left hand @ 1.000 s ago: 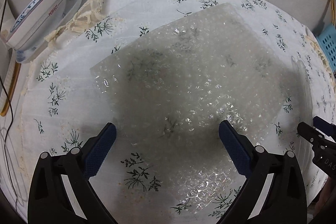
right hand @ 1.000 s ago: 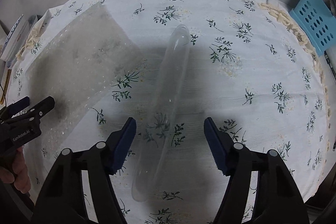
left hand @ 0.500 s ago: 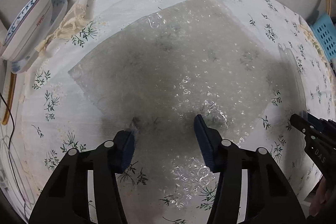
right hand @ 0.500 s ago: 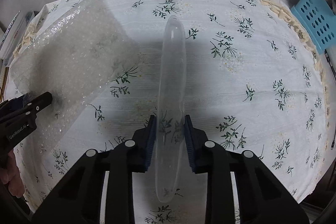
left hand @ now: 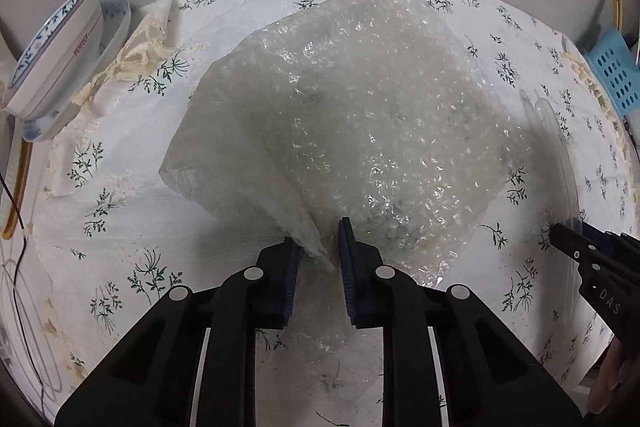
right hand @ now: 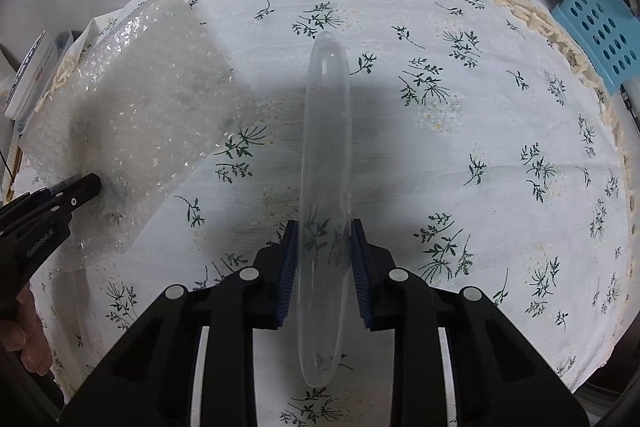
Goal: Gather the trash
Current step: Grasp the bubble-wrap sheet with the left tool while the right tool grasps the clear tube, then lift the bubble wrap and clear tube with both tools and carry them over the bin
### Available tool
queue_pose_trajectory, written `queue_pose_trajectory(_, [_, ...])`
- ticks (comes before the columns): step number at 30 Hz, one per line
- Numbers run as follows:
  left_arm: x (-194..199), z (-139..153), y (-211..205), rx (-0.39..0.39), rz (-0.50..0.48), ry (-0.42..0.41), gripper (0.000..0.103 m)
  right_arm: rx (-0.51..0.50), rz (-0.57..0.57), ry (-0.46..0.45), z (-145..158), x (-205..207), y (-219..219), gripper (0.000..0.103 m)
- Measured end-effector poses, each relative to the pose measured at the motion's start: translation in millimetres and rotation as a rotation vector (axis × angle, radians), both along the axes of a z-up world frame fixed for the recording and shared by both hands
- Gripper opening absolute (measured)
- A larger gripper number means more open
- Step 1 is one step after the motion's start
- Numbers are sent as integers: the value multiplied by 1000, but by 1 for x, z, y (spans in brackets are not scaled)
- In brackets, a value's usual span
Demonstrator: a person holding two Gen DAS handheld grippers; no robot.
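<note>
Bubble wrap [left hand: 360, 131] newly pinched; "PERFECT" box [left hand: 56, 55].

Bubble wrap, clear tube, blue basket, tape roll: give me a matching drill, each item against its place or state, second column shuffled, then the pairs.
1 bubble wrap sheet
2 clear plastic tube
3 blue perforated basket
4 tape roll

A beyond the cloth's right edge
B pinched by the left hand-held gripper
C beyond the cloth's left edge
D clamped by the right hand-held gripper

Pairs: 1-B, 2-D, 3-A, 4-C

blue basket [right hand: 599, 27] cut off at right frame edge. the left claw [right hand: 94, 187] body and the hand [right hand: 24, 343] run off the left edge. bubble wrap [left hand: 360, 131] near edge hidden behind claw fingers. box [left hand: 52, 55] lettering partly legible.
</note>
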State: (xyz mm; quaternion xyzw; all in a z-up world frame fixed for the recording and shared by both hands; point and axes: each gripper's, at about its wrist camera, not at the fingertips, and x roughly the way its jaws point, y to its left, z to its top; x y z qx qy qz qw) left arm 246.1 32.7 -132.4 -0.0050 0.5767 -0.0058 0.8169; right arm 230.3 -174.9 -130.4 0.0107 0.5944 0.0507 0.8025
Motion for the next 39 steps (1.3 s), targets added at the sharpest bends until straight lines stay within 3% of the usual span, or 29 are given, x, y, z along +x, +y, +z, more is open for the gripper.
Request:
queue_pose_trajectory(20, [-43,37,17,-124,30,-85,14,29,-7,-100,36,-37,-26,25])
queue_pose_trajectory(39, [-105,72,-8,-133,13,-135,14,49,27,-179,65,-90,-38,25])
